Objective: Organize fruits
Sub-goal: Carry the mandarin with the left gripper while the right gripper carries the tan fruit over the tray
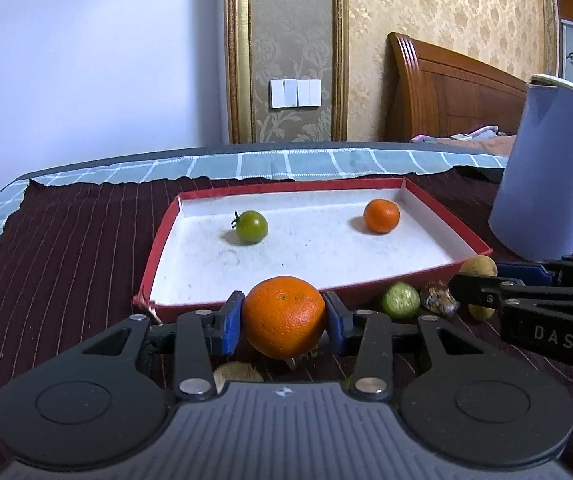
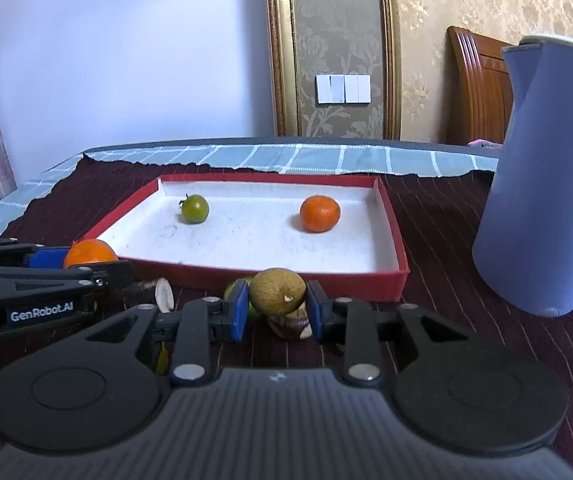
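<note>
My left gripper [image 1: 284, 320] is shut on an orange [image 1: 284, 316], lifted a little above the dark cloth just in front of the red tray [image 1: 158, 256]. In the right wrist view my right gripper [image 2: 277, 302] is shut on a small brown kiwi-like fruit [image 2: 276, 290], also raised near the tray's [image 2: 390, 216] front wall. Inside the tray lie a green tomato [image 1: 251, 227] [image 2: 195, 209] and a small orange [image 1: 381, 216] [image 2: 320, 213]. The left gripper [image 2: 66, 270] with its orange [image 2: 90, 253] shows at the left of the right wrist view.
A tall blue jug [image 1: 546, 168] [image 2: 542, 184] stands right of the tray. On the cloth by the tray's front lie a green fruit [image 1: 400, 300], a brown shell-like piece [image 1: 440, 300] and a pale fruit [image 1: 238, 372]. A striped dark cloth [image 1: 66, 248] covers the table.
</note>
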Demonstrator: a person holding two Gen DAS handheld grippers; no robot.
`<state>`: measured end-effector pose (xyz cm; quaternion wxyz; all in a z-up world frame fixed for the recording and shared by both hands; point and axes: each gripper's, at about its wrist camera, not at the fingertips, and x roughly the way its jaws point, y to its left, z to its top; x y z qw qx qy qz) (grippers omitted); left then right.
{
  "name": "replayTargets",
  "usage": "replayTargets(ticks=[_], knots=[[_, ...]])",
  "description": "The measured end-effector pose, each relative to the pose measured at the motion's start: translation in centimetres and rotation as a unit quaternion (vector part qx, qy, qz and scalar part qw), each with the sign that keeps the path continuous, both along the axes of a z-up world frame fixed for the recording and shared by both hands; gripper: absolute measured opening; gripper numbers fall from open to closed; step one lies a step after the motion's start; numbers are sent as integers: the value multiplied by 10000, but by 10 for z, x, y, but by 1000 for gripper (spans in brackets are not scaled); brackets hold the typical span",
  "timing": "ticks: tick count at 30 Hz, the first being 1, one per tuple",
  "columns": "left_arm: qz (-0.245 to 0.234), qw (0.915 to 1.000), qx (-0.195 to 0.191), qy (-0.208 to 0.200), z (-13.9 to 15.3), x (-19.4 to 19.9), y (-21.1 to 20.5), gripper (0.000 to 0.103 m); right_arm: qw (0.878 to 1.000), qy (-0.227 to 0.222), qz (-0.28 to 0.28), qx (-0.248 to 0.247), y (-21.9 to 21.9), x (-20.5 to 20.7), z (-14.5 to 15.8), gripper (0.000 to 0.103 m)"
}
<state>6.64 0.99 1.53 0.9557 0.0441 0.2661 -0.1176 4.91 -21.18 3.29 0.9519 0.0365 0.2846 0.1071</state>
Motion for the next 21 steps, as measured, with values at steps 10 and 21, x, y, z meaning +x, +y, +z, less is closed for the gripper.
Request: replayTargets(ticks=[10, 21], knots=[[52, 9999, 144, 25, 3, 21, -4, 42, 10000, -3, -83, 18, -4, 20, 6, 29], [68, 9996, 260, 19, 6, 39, -9, 42, 9999, 4, -95, -109, -2, 37, 10, 29]])
